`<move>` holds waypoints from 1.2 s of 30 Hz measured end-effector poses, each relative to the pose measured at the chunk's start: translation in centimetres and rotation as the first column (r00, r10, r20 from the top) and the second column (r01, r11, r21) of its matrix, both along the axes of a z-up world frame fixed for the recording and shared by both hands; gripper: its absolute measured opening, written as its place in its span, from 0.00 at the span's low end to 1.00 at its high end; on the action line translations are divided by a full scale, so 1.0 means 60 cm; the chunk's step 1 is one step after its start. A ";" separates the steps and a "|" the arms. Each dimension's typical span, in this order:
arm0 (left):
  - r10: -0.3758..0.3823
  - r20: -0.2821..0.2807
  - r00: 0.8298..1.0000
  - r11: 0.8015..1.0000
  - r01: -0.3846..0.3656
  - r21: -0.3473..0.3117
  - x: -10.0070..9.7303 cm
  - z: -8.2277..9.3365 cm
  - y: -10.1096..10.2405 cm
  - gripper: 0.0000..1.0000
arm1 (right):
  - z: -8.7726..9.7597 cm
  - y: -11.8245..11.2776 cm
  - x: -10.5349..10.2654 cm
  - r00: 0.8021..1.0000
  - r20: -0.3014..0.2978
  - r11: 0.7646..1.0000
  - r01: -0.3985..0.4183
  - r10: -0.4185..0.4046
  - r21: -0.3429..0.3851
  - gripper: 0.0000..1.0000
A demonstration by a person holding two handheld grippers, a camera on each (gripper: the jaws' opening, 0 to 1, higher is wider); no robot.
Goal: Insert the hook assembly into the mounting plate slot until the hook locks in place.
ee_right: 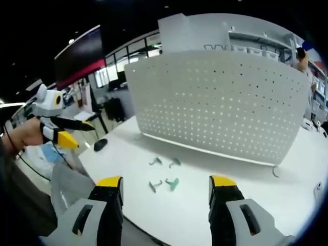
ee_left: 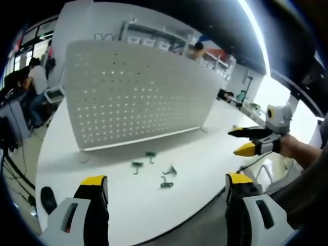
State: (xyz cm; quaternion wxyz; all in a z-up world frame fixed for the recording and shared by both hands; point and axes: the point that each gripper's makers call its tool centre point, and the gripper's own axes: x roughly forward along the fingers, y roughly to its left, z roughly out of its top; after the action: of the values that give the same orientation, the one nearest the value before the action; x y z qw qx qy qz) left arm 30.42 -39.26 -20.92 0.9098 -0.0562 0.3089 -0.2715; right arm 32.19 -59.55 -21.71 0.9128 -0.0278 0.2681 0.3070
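Nearest in the left gripper view, the left gripper (ee_left: 166, 185) stands wide, its two yellow-tipped jaws well apart with nothing between them; in the right gripper view the right gripper (ee_right: 166, 185) is the same, wide and empty. Each pair of tongs also shows from the side in the other's view, held off the table's edge in a person's hand, and there too the jaws look parted and bare. Just ahead of both grippers, between their jaws and the board beyond, four small hooks lie loose on the white table (ee_left: 205, 133): from the left gripper, a dark green one (ee_left: 166, 182) lies closest, a pale grey one (ee_left: 170, 170) just beyond it and slightly to its right, another green one (ee_left: 137, 165) to its left, and a fourth green one (ee_left: 150, 154) farthest, nearest the board. The right gripper view also counts four in a loose cluster (ee_right: 165, 175), none touching the board. Past them stands one perforated mounting plate (ee_left: 138, 92), upright on the table, its rows of holes facing the grippers; no hook can be made out hanging in it. A small dark object (ee_left: 48, 199) sits on the table off to the left of the left gripper. As judged from this, the task has not properly begun: no hook is picked up, none is seated in a slot, and the whole of picking, carrying, inserting and locking is left.
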 end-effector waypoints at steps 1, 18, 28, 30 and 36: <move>-0.001 -0.002 1.000 1.000 0.001 -0.001 0.000 -0.001 0.000 0.97 | 0.000 0.001 0.001 1.000 0.002 1.000 -0.003 0.003 0.000 0.67; 0.021 -0.015 1.000 1.000 -0.021 -0.010 0.009 -0.006 0.011 0.96 | -0.058 0.085 0.063 0.982 0.008 0.982 -0.189 0.189 -0.011 0.57; 0.042 -0.039 0.998 0.999 -0.043 -0.010 0.013 -0.019 0.022 0.96 | -0.137 0.154 0.097 0.945 -0.027 0.944 -0.327 0.326 -0.044 0.48; 0.043 -0.044 0.998 0.999 -0.044 -0.009 0.012 -0.021 0.023 0.96 | -0.149 0.165 0.102 0.939 -0.041 0.939 -0.342 0.341 -0.044 0.47; 0.046 -0.053 0.998 0.999 -0.047 -0.010 0.011 -0.023 0.028 0.96 | -0.189 0.198 0.122 0.903 -0.068 0.896 -0.429 0.424 -0.114 0.44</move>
State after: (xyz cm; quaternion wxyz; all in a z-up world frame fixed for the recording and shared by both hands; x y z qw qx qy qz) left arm 31.09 -37.60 -22.28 0.9071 -0.0756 0.3297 -0.2506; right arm 39.52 -47.64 -33.07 0.8141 -0.1370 0.2929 0.4824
